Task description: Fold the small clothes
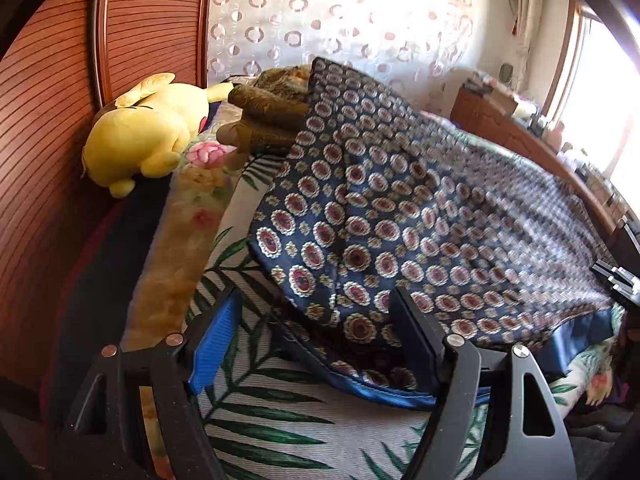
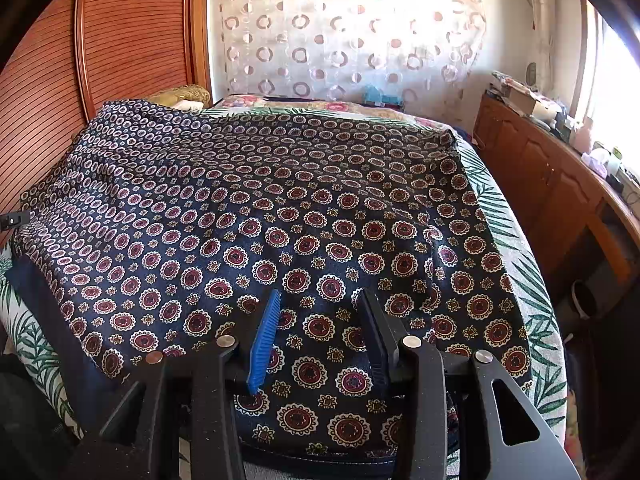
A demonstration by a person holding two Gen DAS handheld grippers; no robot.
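Observation:
A navy garment with red and cream medallions [image 1: 400, 216] lies spread over a bed with a palm-leaf cover [image 1: 260, 412]. In the left wrist view its blue-hemmed near corner lies between the wide jaws of my left gripper [image 1: 318, 294]. The blue pad [image 1: 216, 340] stands off the cloth over the bed cover, and the black finger [image 1: 416, 332] rests at the cloth's edge without pinching it. In the right wrist view the garment [image 2: 280, 200] fills the bed, and my right gripper [image 2: 320, 294] hovers over its near part, jaws partly apart with flat cloth beneath and nothing clamped.
A yellow plush toy [image 1: 148, 132] and a brown bundle [image 1: 272, 112] lie at the bed's far left, against a slatted wooden wardrobe [image 1: 48, 120]. A wooden cabinet [image 2: 540, 176] with clutter on top runs along the right. A ring-patterned curtain [image 2: 340, 40] hangs behind.

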